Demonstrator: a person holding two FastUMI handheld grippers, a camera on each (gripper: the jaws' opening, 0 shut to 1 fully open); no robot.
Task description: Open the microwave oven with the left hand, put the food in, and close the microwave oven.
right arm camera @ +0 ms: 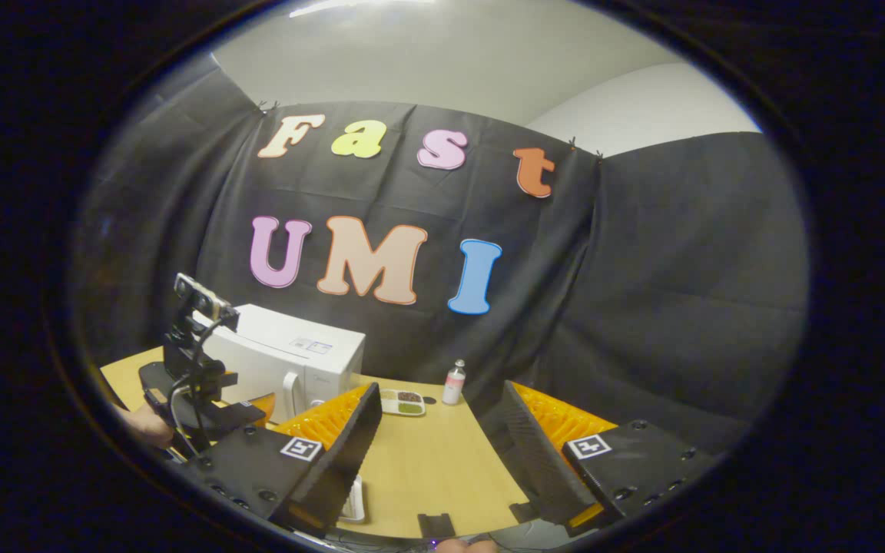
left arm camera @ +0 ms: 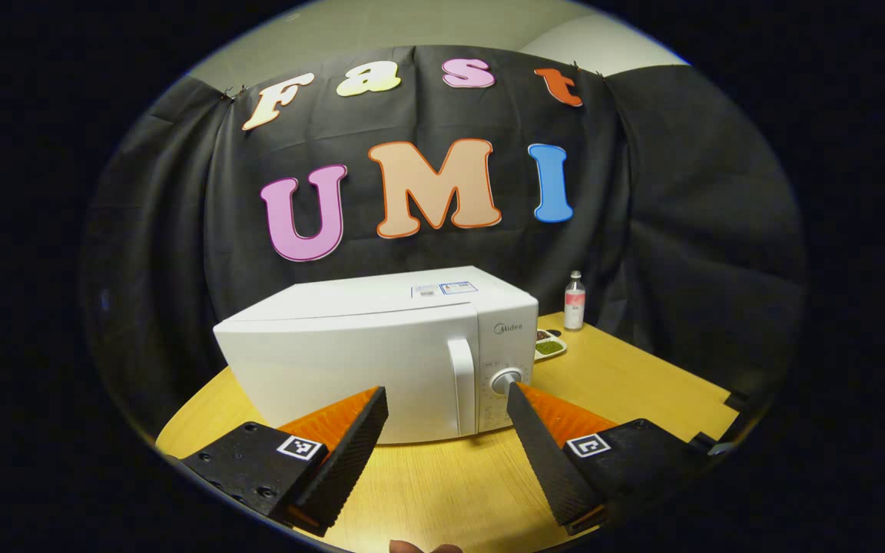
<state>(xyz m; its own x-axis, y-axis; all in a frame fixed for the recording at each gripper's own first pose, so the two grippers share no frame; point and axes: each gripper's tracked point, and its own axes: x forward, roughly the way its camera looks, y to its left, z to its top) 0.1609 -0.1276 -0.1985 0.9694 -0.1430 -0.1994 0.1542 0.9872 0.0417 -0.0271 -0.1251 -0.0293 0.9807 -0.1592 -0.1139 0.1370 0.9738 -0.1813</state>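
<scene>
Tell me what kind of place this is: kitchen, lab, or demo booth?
Likely a staged data-collection booth, not a real kitchen: black cloth draped as a backdrop, a microwave on a bare wooden table, and plain office walls above the cloth.

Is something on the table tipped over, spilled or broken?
Nothing stands out. The microwave sits level with its door shut, the small bottle stands upright, and the food tray lies flat on the table beside it.

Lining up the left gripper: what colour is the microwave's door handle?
White, like the microwave body; the door handle shows best in the left gripper view.
</scene>
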